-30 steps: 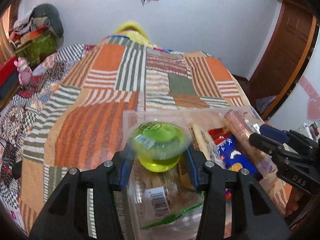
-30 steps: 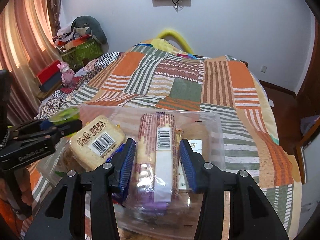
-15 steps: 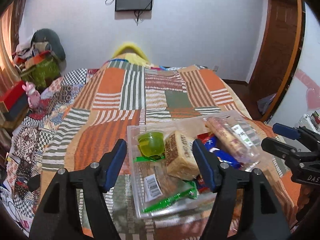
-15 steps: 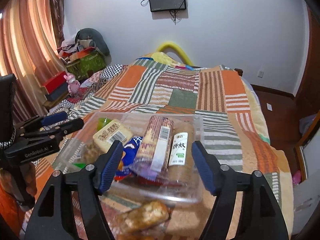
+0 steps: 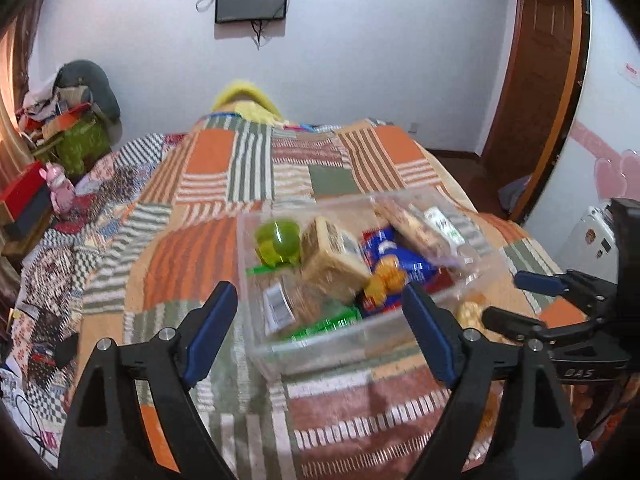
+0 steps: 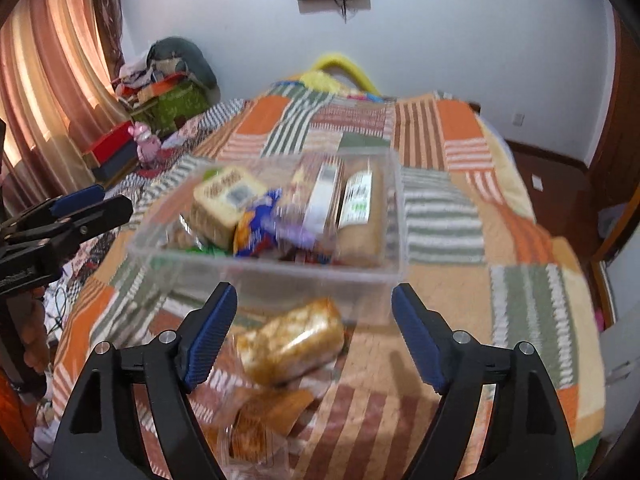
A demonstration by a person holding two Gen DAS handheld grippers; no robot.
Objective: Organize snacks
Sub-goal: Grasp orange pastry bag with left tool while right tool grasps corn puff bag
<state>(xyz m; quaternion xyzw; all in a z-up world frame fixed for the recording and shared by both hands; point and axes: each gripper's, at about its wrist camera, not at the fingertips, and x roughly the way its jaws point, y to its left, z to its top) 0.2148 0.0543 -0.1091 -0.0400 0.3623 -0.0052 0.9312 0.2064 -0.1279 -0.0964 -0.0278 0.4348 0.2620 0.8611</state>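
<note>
While jaws keep opening, left gripper (image 5: 320, 332) and right gripper (image 6: 314, 334) (both empty) now clear of clear bin (image 5: 340, 348), jelly cup (image 5: 280, 242) dropped inside at ten o'clock.

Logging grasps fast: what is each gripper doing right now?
Left gripper: jaws opening, holding nothing.
Right gripper: jaws opening, holding nothing.

There is one clear plastic box (image 6: 256, 280) on one patchwork bedspread (image 6: 440, 216). Inside I count one green jelly cup (image 5: 279, 240), one bread pack (image 5: 334, 258) and one blue snack bag (image 5: 396, 268). One wrapped bun (image 6: 290, 342) lies outside, near the box.
</note>
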